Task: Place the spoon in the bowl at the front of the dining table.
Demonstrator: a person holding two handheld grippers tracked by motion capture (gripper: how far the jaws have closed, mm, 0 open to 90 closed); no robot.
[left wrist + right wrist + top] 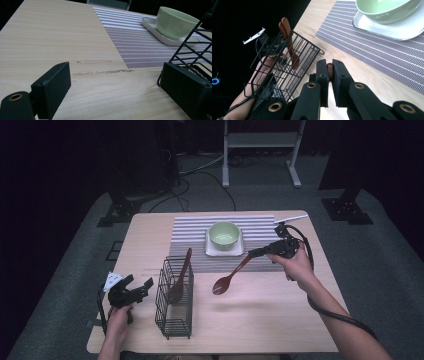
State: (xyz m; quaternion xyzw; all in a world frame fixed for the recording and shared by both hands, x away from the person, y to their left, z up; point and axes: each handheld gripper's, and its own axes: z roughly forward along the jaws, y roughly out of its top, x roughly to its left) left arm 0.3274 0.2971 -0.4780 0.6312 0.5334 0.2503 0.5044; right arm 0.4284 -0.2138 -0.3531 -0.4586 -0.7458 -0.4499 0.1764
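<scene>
My right gripper (253, 253) is shut on the handle of a brown wooden spoon (229, 278), which hangs over the table with its bowl pointing down and left. In the right gripper view the handle end (329, 70) is pinched between the jaws. A black wire basket (175, 297) stands on the table with another brown wooden utensil (180, 277) leaning inside it. My left gripper (141, 285) rests at the table's left, open and empty, just left of the basket; its right finger (186, 88) is next to the basket wire.
A green bowl (223, 234) sits on a white square plate (238, 251) on a striped grey placemat (195, 232) at the back of the table. A white stick (290, 218) lies at the far right corner. Bare wood lies in front of the mat.
</scene>
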